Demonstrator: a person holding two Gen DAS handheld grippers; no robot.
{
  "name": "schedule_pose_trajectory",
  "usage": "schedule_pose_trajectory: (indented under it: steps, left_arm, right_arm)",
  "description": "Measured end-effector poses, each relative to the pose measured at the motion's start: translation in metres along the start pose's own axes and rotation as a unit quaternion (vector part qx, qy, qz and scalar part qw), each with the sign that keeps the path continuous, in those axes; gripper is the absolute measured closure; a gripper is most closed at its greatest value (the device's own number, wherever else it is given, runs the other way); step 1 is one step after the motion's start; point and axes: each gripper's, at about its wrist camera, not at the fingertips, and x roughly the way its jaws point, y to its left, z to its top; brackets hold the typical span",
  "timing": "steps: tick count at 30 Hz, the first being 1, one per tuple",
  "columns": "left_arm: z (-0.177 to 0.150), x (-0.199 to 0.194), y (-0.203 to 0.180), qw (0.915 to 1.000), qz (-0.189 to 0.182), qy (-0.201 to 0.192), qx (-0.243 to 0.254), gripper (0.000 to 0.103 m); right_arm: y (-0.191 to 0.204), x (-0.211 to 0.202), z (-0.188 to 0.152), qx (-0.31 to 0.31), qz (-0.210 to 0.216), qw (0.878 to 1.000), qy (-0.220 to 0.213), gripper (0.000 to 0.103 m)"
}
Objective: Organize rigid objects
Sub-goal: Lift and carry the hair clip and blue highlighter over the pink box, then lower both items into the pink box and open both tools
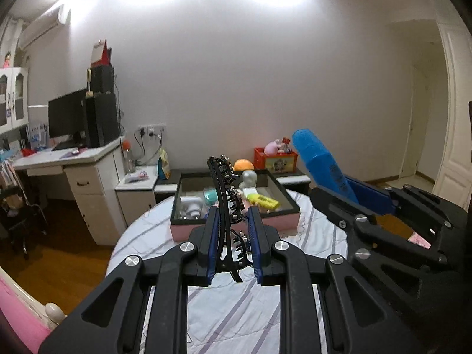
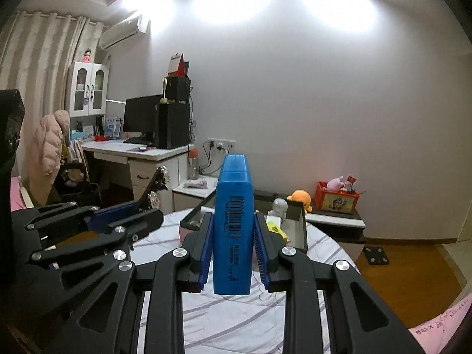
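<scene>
Blue plastic fills the middle of the right wrist view: a flat blue highlighter-shaped marker with a barcode [image 2: 233, 221] stands upright, pinched between the pads of the right gripper [image 2: 233, 253]. The left gripper [image 1: 233, 242] is pressed together on a black toothed plastic hair claw clip with small metal studs [image 1: 225, 203], which rises up and away between its fingers. Both grippers hang side by side above the round worktop under a white cloth with lilac stripes [image 1: 236, 309], just short of the shallow pink-sided tray with a dark rim [image 1: 283, 221].

Judging by how things lie, the sorting is partly done. The tray already holds a yellow highlighter [image 1: 264, 201], a pale grey bust-shaped figurine [image 1: 249, 179], a teal round piece [image 1: 210, 195] and a white plastic object [image 1: 190, 209]. The two held pieces are not yet in the tray, so setting them down there appears to be what is left; I cannot tell whether more loose items wait elsewhere on the worktop.

Much is hidden. The gripper bodies cover the near worktop in both views, the clip masks the tray's middle, and the marker blocks most of the tray in the right wrist view. The white object and teal piece are too blurred to name. An orange plush toy [image 2: 301, 199] sits beyond the tray.
</scene>
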Motion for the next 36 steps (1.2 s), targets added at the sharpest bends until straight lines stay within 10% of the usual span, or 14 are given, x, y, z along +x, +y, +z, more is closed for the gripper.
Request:
schedule_pose_trajectory:
  steps: [19, 36]
  left_arm:
    - [0.024, -0.008, -0.01, 0.9974, 0.032, -0.051, 0.039, 0.084]
    - [0.059, 0.218, 0.008, 0.9972, 0.0, 0.06, 0.046, 0.084]
  right_arm:
    - [-0.001, -0.007, 0.015, -0.017, -0.022, 0.999, -0.033, 0.076]
    - [-0.056, 0.173, 0.02, -0.016, -0.042, 0.998, 0.052, 0.076]
